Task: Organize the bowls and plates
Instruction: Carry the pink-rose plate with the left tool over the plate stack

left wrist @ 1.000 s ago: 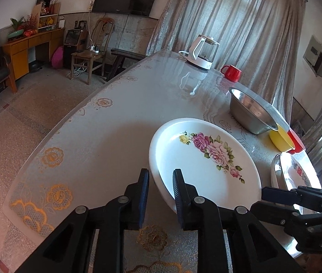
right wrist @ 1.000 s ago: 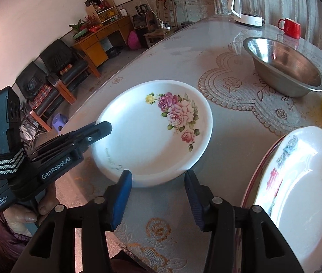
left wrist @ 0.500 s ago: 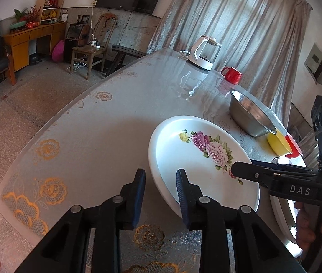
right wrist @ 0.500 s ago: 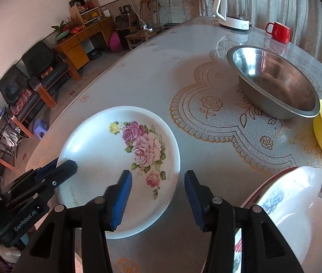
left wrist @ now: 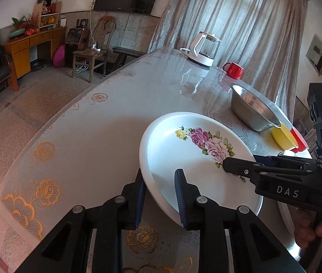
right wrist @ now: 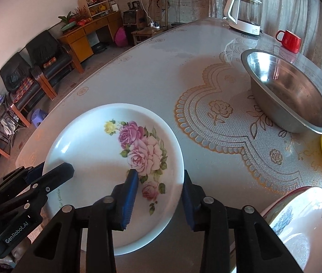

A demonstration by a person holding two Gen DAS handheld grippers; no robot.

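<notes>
Half a second ago the right gripper [right wrist: 158,195] hung over bare table; now its wide fingers straddle the lower right rim of the rose plate [right wrist: 97,159], which lies at lower centre of the table [right wrist: 161,68]. The left gripper [left wrist: 158,195], moderately open, brackets the opposite rim, so a two-handed lift looks imminent

"DAS" on right tongs [left wrist: 227,167], "GenRobot.AI" on left tongs [right wrist: 54,170].

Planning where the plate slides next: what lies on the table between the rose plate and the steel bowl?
Nothing: between the white rose-patterned plate and the stainless steel bowl only the gold lace-patterned tablecloth shows, clearest in the right wrist view.
</notes>
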